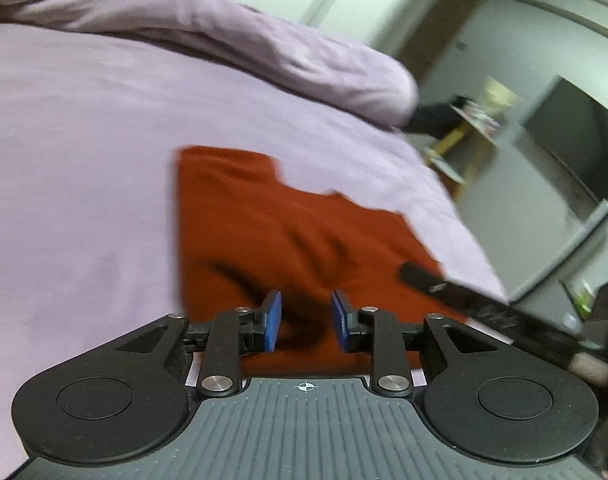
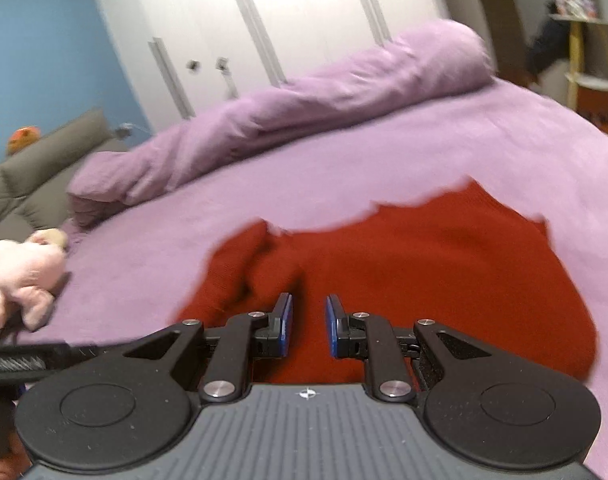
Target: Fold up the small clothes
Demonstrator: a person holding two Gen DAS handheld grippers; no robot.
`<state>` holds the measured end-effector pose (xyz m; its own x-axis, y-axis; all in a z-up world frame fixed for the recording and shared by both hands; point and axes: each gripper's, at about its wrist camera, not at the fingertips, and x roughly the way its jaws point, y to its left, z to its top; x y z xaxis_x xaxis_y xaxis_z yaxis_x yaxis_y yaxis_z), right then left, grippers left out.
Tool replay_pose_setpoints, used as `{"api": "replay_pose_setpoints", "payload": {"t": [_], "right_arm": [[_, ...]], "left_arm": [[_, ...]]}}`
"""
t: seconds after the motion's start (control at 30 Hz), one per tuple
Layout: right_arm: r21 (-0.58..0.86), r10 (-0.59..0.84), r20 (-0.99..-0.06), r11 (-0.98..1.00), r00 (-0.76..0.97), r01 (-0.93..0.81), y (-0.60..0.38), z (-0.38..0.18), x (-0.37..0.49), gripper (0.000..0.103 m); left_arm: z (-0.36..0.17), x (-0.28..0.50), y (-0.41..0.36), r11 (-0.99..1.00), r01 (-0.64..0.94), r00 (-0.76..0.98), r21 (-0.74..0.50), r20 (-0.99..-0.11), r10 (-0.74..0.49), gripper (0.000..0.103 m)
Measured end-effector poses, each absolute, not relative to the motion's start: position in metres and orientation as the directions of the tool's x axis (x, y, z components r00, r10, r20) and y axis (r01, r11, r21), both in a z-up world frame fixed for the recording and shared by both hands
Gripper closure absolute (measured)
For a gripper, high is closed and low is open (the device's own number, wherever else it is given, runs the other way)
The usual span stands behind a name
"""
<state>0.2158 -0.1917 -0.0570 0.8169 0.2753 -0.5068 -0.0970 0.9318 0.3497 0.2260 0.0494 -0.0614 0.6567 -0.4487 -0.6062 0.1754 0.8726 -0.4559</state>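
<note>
Red garment (image 1: 287,236): lies on the lilac bed (image 1: 79,168), near edge hidden by claws.
Left claw (image 1: 306,320): apart, empty.
Right claw (image 2: 308,325): apart, empty.
Edges: motion-blurred.

No legible text or labels anywhere, perhaps owing to motion blur.

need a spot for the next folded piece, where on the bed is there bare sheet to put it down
Bare lilac sheet runs wide between the red garment and the rolled duvet. In the right wrist view, a narrower free strip lies between the garment and the pink plush toy. Crowded: by the garment's near edge, where the left gripper and right gripper hover.
</note>
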Motion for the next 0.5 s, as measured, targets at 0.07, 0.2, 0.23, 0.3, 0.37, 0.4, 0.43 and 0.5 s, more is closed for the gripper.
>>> {"api": "replay_pose_setpoints", "payload": {"t": [0.07,0.2,0.23,0.3,0.37,0.4,0.43,0.5], "right_arm": [[0.332,0.3,-0.505,0.933,0.809,-0.138,-0.177,-0.054,0.226,0.086],[0.275,0.285,-0.629,0.952,0.724,-0.135,-0.158,-0.087,0.248,0.086],[0.243,0.253,-0.686,0.963,0.682,-0.113,-0.155,-0.1,0.253,0.086],[0.283,0.27,-0.685,0.954,0.676,-0.094,-0.166,-0.112,0.252,0.083],[0.356,0.315,-0.679,0.931,0.663,-0.078,-0.18,-0.108,0.253,0.082],[0.411,0.35,-0.655,0.909,0.67,-0.073,-0.189,-0.104,0.253,0.081],[0.448,0.372,-0.631,0.891,0.681,-0.073,-0.195,-0.101,0.253,0.078],[0.493,0.395,-0.598,0.867,0.698,-0.069,-0.206,-0.095,0.259,0.078]], "left_arm": [[-0.067,0.231,0.063,0.889,0.109,0.664,-0.445,-0.633,-0.398,0.073],[-0.078,0.246,0.072,0.904,0.052,0.646,-0.425,-0.676,-0.355,0.073],[-0.082,0.25,0.071,0.907,0.049,0.636,-0.418,-0.687,-0.35,0.073],[-0.088,0.256,0.072,0.916,0.031,0.621,-0.399,-0.711,-0.331,0.073],[-0.095,0.261,0.073,0.92,0.018,0.603,-0.392,-0.73,-0.322,0.073],[-0.098,0.262,0.072,0.921,0.011,0.594,-0.39,-0.738,-0.32,0.073],[-0.101,0.262,0.07,0.92,0.008,0.589,-0.391,-0.742,-0.32,0.073],[-0.102,0.261,0.071,0.918,0.004,0.592,-0.397,-0.739,-0.322,0.072]]}}
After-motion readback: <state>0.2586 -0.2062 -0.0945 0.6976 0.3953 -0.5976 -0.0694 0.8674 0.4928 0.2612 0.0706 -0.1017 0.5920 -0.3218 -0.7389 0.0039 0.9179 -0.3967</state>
